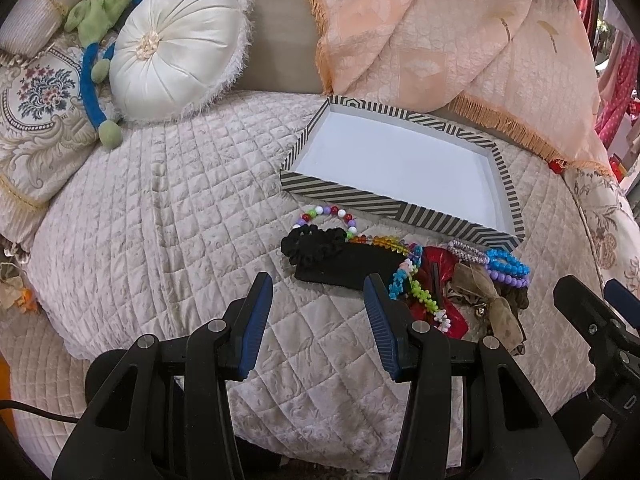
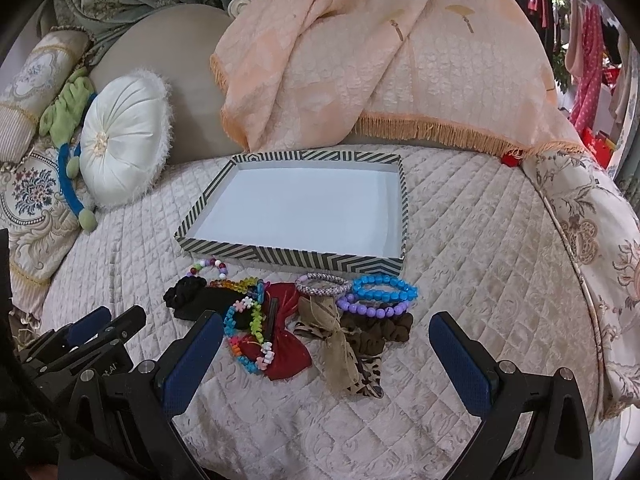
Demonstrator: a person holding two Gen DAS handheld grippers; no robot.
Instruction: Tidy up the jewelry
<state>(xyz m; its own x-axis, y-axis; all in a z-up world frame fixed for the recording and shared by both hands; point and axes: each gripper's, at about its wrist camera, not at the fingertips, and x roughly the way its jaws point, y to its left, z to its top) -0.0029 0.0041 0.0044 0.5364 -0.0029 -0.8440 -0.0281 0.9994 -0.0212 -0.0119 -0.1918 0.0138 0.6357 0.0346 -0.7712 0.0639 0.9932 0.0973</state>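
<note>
Right wrist view looks straight onto the striped shallow box [image 2: 288, 258], whose white floor holds nothing; it sits on the quilted cream bedspread [image 2: 460, 240] with its near wall just behind the heap of jewelry. That heap runs along the box's front: a blue bead bracelet [image 2: 384, 286] overlapping a purple bead bracelet [image 2: 368, 311], a silvery woven bangle [image 2: 323, 282] touching them on the left, a brown scrunchie [image 2: 380, 330] just in front, a tan ribbon bow [image 2: 334, 344], a red velvet bow [image 2: 286, 354] with a multicoloured flower-bead bracelet [image 2: 248, 332] lying over it, a black scrunchie [image 2: 184, 294] and a round-bead bracelet of mixed colours [image 2: 210, 266] nearest the box's left corner. Nothing from the heap is inside the box. The right gripper [image 2: 326, 356] hangs just short of the heap with its blue-padded jaws spread wide, nothing between them. The left gripper [image 1: 318, 312] hovers over bare quilt at the heap's left end, jaws likewise wide apart and gripping nothing. Behind the box, a fringed peach throw [image 2: 360, 64] drapes over the headboard; a round white satin cushion [image 2: 120, 140] lies well off to the left.
</note>
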